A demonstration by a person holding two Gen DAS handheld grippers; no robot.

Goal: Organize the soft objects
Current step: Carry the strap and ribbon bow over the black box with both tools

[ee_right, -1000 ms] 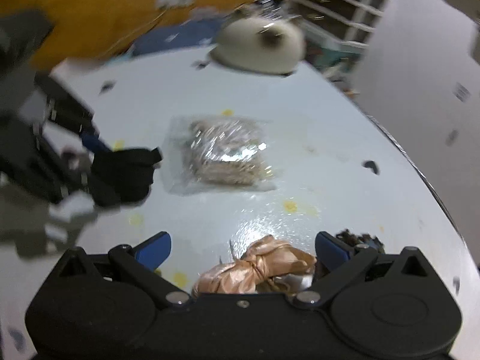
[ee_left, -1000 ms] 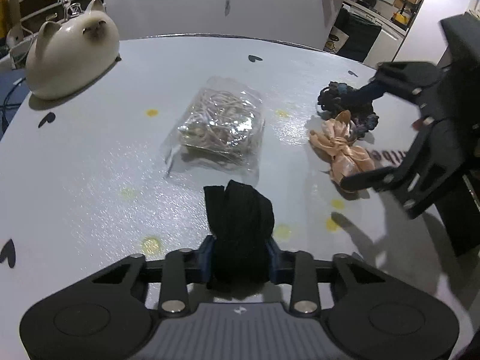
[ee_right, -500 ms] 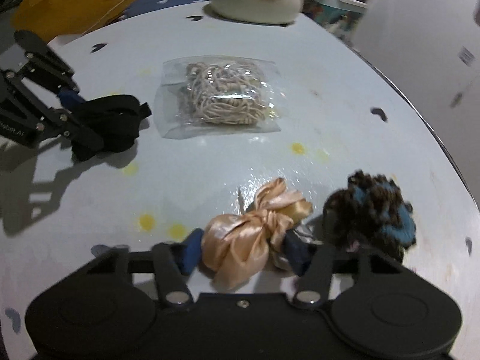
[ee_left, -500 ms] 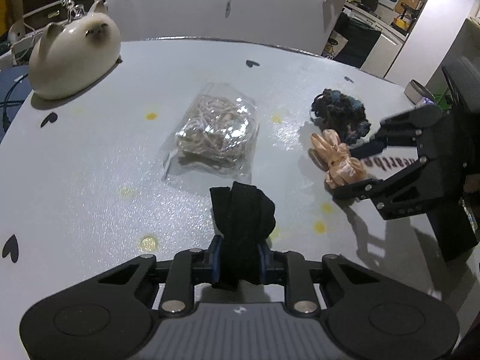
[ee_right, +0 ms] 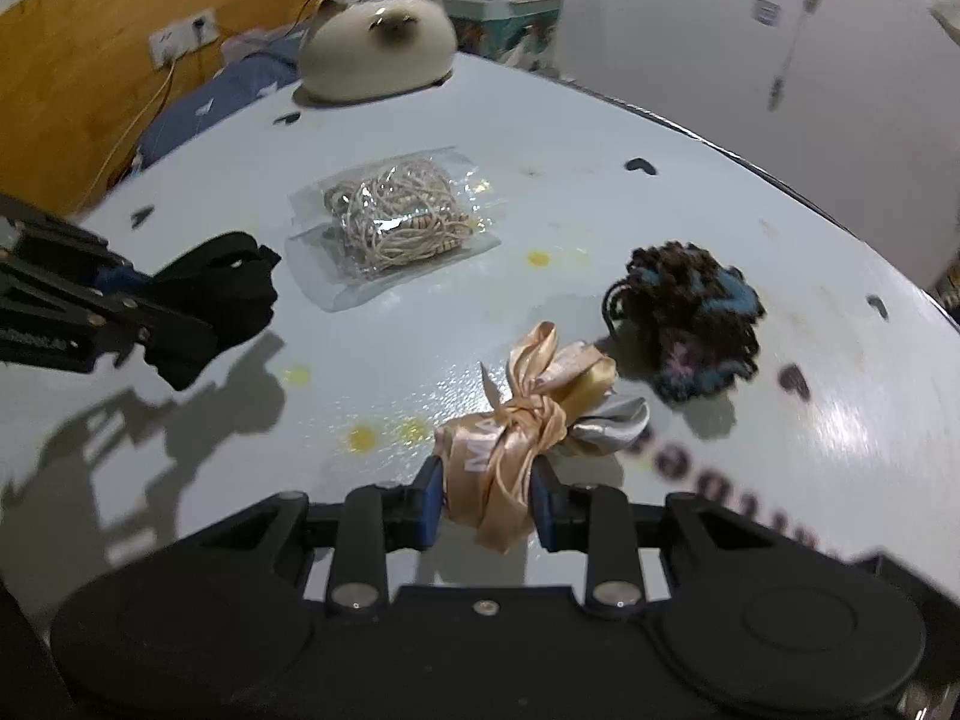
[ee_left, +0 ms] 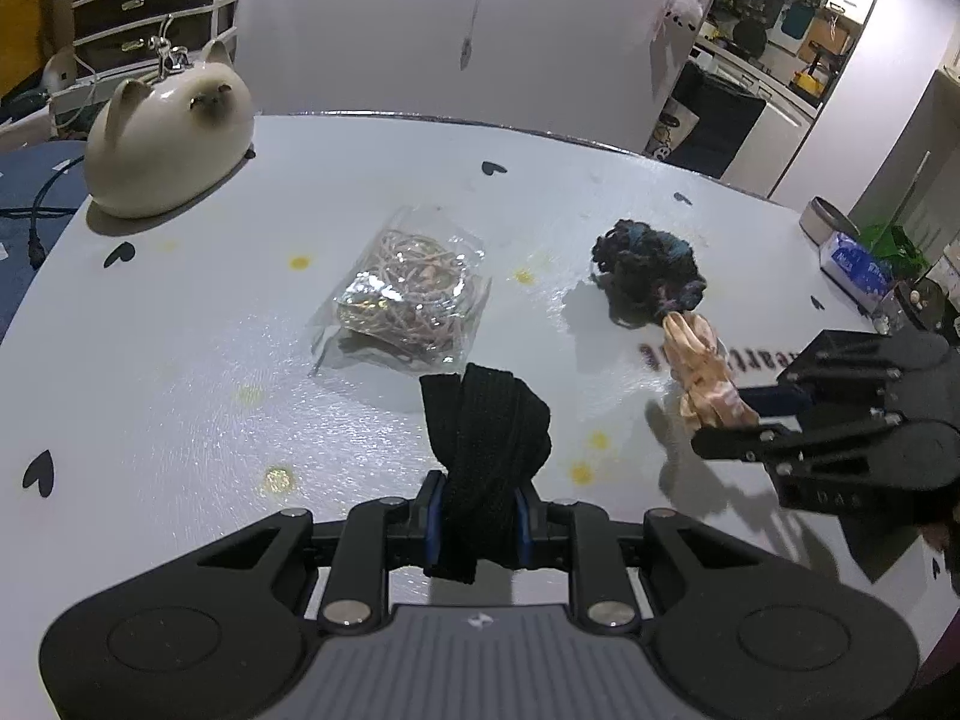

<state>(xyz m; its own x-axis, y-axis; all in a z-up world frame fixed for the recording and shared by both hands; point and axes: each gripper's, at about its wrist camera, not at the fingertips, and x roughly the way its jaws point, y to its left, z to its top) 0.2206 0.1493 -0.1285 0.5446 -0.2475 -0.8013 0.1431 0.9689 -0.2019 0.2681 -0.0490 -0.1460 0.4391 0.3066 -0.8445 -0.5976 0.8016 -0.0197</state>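
My left gripper is shut on a black knitted band and holds it just above the white table; it also shows in the right wrist view. My right gripper is shut on a peach satin ribbon bundle, seen lifted at the right in the left wrist view. A dark blue-brown yarn scrunchie lies on the table beside the ribbon, also in the left wrist view. A clear bag of beige cord lies mid-table, also in the right wrist view.
A cream ceramic cat figure stands at the table's far left corner, also in the right wrist view. A tissue pack and a round tin sit beyond the right edge. The table is round with small heart marks.
My right gripper closed on the peach ribbon bundle and lifted it away from the scrunchie. My left gripper stayed shut on the black band and rose a little.
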